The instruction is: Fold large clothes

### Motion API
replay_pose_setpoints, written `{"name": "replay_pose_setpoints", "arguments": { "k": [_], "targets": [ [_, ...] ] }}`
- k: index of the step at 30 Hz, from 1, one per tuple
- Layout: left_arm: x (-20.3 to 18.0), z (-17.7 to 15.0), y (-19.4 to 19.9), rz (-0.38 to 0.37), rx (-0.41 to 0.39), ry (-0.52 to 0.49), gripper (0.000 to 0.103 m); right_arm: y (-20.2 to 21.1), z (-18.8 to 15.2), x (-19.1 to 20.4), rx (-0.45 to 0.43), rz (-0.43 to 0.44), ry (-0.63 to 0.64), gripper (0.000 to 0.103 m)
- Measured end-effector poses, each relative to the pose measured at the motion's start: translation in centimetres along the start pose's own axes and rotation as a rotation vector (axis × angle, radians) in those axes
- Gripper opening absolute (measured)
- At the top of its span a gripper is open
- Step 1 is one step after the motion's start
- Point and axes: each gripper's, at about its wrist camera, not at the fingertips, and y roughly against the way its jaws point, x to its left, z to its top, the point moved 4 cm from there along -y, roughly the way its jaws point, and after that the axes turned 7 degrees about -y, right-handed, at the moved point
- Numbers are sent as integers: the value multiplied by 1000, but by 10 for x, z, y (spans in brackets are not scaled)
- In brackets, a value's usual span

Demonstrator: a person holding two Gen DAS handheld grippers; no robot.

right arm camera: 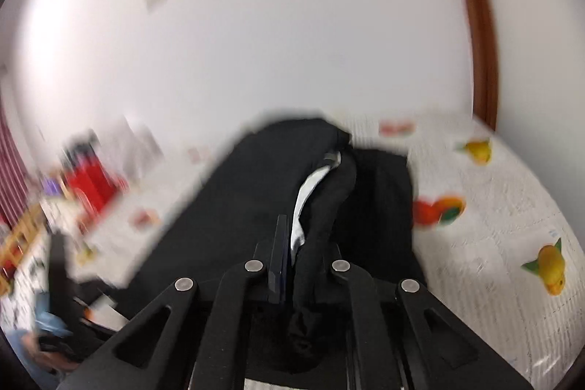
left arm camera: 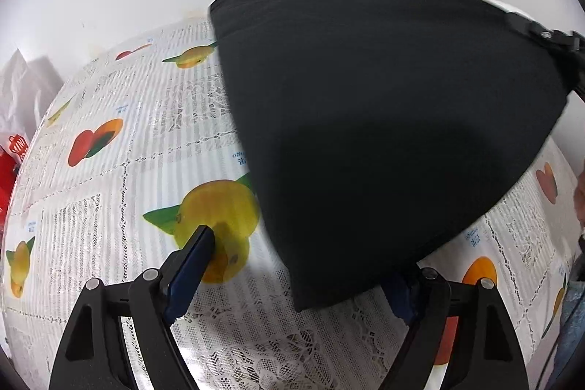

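Note:
A large black garment [left arm camera: 384,119] hangs lifted over the table in the left wrist view, its lower corner drooping down between my left gripper's [left arm camera: 296,265] fingers. That gripper is open; its left finger [left arm camera: 193,262] shows, its right one is partly hidden by the cloth. The other gripper [left arm camera: 559,42] holds the garment's upper right corner. In the right wrist view my right gripper [right arm camera: 303,243] is shut on a bunched fold of the black garment [right arm camera: 256,207], with a white inner patch [right arm camera: 310,192] showing.
The table carries a white lace cloth [left arm camera: 128,170] printed with fruit. A red object [left arm camera: 9,163] and white bags [left arm camera: 25,79] sit at the far left. A white wall and a brown door frame [right arm camera: 479,35] stand behind. The right wrist view is motion-blurred.

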Motion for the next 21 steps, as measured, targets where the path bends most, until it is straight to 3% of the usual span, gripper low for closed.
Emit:
{"name": "replay_pose_setpoints", "arguments": {
  "k": [3, 8, 11, 21],
  "targets": [
    [-1, 1, 0, -1, 2, -1, 83, 17, -2, -27, -57, -51, -91, 7],
    [-5, -2, 1, -4, -8, -1, 83, -2, -31, -66, 86, -216, -142, 10],
    [-4, -4, 5, -15, -3, 2, 83, 1, -38, -65, 119, -259, -94, 21],
    [5, -17, 30, -113, -65, 37, 63, 66, -57, -66, 200, -236, -2, 41]
  ]
}}
